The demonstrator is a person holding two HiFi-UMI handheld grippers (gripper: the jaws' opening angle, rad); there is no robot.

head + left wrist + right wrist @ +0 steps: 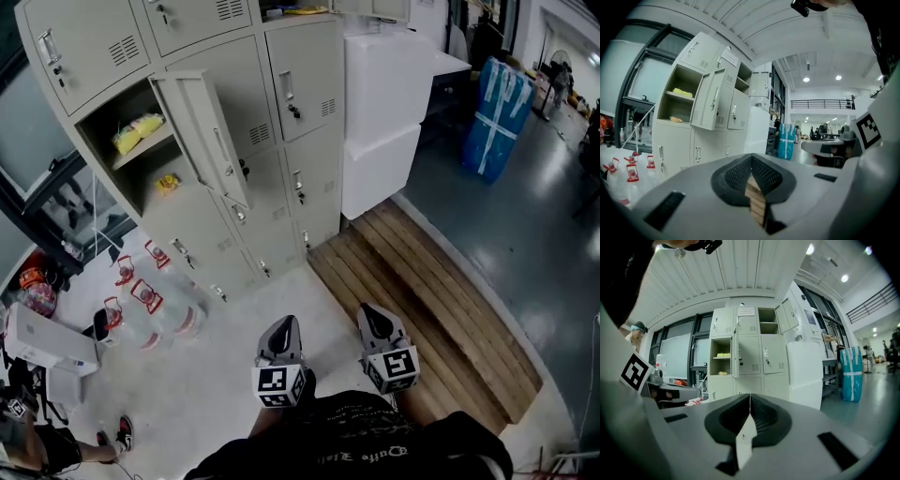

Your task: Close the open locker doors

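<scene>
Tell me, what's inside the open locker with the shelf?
A yellow bundle lies on the shelf, and a smaller yellow-orange thing sits below it. The swung-out door covers the right part of the inside in the head view, so anything there is hidden.

Head view looks steeply down, gripper views level; all share the lockers (309, 103).

Lockers (309, 94) ahead w/ open door (208, 136); bottles (150, 309) on floor (225, 394) left, wood platform (431, 300) right.
</scene>
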